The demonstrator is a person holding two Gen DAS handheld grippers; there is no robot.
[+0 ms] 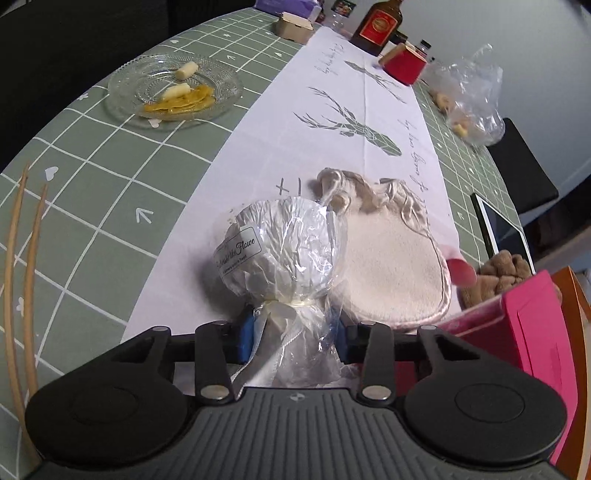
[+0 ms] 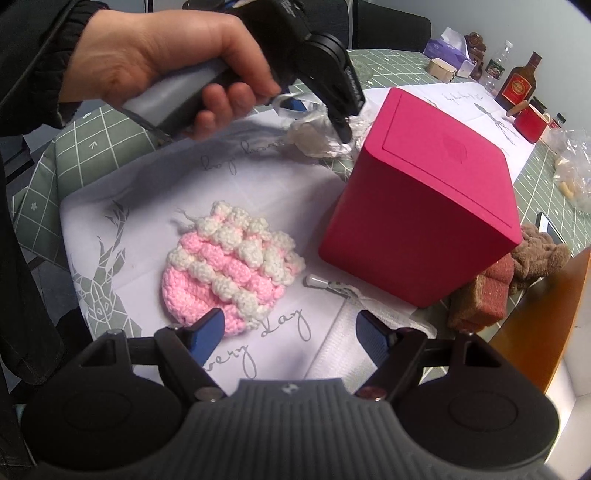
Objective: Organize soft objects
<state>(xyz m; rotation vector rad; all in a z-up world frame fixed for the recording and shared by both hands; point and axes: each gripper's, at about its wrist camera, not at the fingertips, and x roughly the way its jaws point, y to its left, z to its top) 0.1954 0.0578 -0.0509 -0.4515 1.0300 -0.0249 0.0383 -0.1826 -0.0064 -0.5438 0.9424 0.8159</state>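
Observation:
In the left wrist view my left gripper (image 1: 295,334) is shut on the tied neck of a clear-wrapped white bundle (image 1: 284,247) with a label. A cream drawstring pouch (image 1: 391,262) lies just right of it on the white runner (image 1: 332,99). In the right wrist view my right gripper (image 2: 291,332) is open and empty, just above a pink and white crochet pouch (image 2: 229,266). The pink box (image 2: 428,206) stands to its right. The left gripper (image 2: 317,107) and the wrapped bundle (image 2: 317,138) show behind, held by a hand.
A glass plate (image 1: 122,99) with food scraps sits at the left, two thin sticks (image 1: 18,258) nearer. A brown bottle (image 1: 378,26), red cup (image 1: 404,64) and plastic bag (image 1: 469,96) stand at the back. A brown plush (image 2: 539,254), reddish sponge (image 2: 484,291) and tablet (image 1: 502,229) lie right.

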